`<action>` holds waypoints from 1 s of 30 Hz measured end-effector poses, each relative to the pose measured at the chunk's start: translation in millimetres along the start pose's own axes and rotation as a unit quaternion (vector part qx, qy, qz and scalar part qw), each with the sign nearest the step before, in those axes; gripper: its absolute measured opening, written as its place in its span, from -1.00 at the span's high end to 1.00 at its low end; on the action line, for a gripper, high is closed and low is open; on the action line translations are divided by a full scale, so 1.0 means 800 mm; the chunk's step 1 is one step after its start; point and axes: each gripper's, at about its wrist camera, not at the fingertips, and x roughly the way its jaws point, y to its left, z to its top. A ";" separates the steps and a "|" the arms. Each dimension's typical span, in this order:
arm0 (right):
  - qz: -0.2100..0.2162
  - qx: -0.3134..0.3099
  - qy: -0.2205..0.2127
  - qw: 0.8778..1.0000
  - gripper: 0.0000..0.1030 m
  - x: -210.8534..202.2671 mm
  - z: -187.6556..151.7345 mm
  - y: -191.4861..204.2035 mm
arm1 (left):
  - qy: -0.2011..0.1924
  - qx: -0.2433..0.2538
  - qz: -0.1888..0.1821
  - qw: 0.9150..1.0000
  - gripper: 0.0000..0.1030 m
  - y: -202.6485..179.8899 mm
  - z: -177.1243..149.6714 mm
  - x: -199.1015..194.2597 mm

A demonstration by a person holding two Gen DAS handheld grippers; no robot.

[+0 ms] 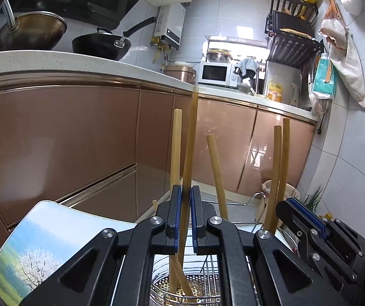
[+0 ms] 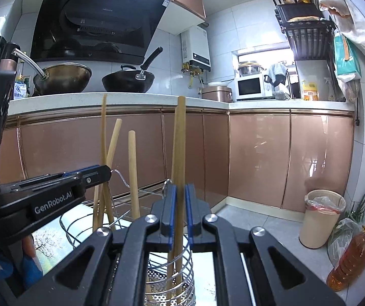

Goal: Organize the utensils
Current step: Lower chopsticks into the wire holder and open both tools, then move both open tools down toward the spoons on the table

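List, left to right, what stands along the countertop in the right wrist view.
Brass-coloured wok → black wok → rice cooker → white microwave → yellow bottle.

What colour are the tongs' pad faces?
Blue pads on black bodies; clearest in the right wrist view.

Left gripper [image 1: 186, 219]: black frame, blue pads, silver screws; right gripper [image 2: 180, 216] alike; white "GenRobot.AI" lettering.
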 end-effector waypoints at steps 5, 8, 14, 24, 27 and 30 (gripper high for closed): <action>0.004 0.004 0.011 1.000 0.83 -0.001 0.000 0.000 | 0.003 0.001 -0.009 1.000 0.71 -0.001 0.005 -0.009; 0.005 0.005 0.013 1.000 0.73 -0.004 0.001 0.000 | 0.001 0.002 -0.009 1.000 0.58 0.000 0.009 -0.016; 0.004 0.007 0.009 1.000 0.51 -0.014 0.009 0.001 | -0.002 0.004 -0.011 1.000 0.46 0.002 0.016 -0.033; 0.007 0.008 -0.006 1.000 0.45 -0.049 0.039 0.008 | -0.008 -0.009 -0.003 1.000 0.46 0.025 0.045 -0.082; 0.008 0.005 -0.002 1.000 0.44 -0.062 0.046 0.012 | -0.007 -0.010 0.006 1.000 0.46 0.034 0.052 -0.104; 0.010 0.008 0.006 1.000 0.42 -0.080 0.054 0.015 | -0.004 -0.008 0.016 1.000 0.46 0.042 0.061 -0.130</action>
